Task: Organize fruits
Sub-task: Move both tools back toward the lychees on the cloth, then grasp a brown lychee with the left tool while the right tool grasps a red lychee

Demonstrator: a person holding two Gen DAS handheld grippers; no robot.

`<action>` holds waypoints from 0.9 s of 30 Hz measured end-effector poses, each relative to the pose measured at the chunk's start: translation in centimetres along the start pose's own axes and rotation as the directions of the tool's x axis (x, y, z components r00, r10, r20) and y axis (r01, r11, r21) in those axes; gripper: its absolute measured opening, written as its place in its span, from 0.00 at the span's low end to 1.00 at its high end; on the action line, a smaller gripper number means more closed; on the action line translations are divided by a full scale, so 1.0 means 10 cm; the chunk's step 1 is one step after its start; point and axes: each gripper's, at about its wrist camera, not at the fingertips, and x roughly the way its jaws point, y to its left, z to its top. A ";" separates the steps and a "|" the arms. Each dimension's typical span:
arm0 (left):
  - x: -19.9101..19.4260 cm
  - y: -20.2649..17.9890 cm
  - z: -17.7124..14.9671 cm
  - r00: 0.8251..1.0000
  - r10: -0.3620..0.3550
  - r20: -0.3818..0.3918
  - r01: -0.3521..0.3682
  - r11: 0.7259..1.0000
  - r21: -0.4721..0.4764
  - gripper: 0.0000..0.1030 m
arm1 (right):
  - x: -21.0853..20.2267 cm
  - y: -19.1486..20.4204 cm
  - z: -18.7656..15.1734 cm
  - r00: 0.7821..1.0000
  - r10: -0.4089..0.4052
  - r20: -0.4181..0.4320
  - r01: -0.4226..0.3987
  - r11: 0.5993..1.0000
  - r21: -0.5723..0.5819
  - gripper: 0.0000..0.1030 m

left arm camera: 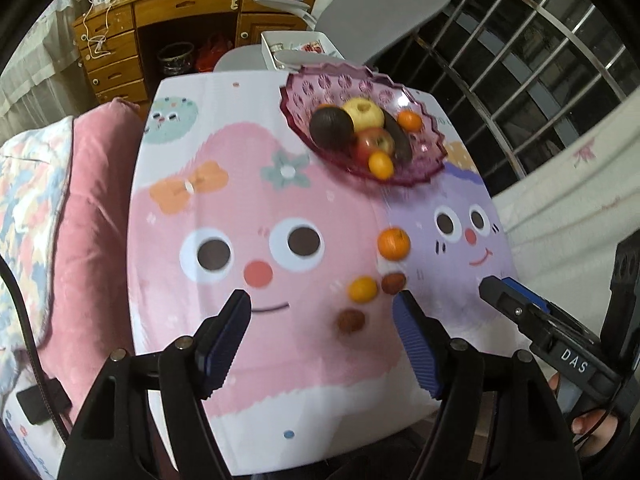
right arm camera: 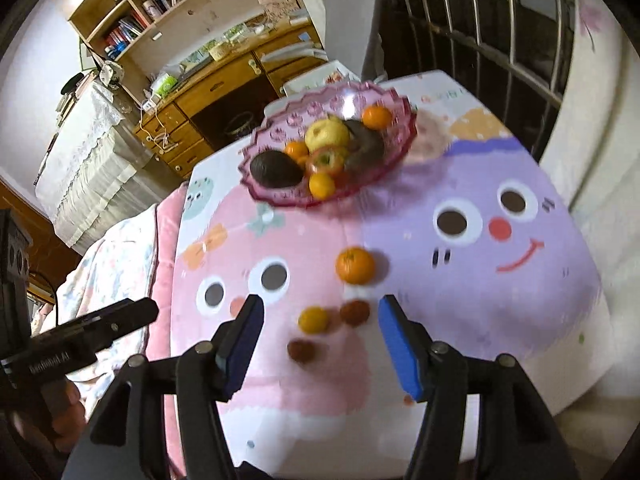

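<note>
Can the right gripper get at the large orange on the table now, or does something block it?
Probably yes. The right gripper is open and empty, and the large orange lies free ahead; only the small orange and a brown fruit sit nearer.

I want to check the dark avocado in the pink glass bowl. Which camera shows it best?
The right wrist view: the dark avocado lies at the pink glass bowl's near rim, nothing covering it. In the left wrist view, the avocado is also visible but slightly overlapped by the red apple.

Home bedroom: wooden desk [left arm camera: 168,20], bookshelf [right arm camera: 160,4], quilt [left arm camera: 24,184]
</note>
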 end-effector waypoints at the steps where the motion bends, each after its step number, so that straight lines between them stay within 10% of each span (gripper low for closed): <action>1: 0.02 -0.01 -0.05 1.000 -0.006 -0.002 0.006 1.000 -0.002 0.70 | 0.00 -0.01 -0.03 1.000 0.000 -0.008 0.000 1.000 0.001 0.58; 17: 0.67 -0.19 -0.55 1.000 0.003 -0.018 -0.005 0.994 -0.107 0.70 | 0.44 -0.20 -0.28 0.988 -0.045 -0.147 0.020 0.985 -0.171 0.58; 27: 1.19 -0.30 -0.64 0.999 0.050 -0.008 -0.050 0.960 -0.277 0.67 | 0.82 -0.24 -0.32 0.995 -0.045 -0.088 -0.019 0.791 -0.612 0.58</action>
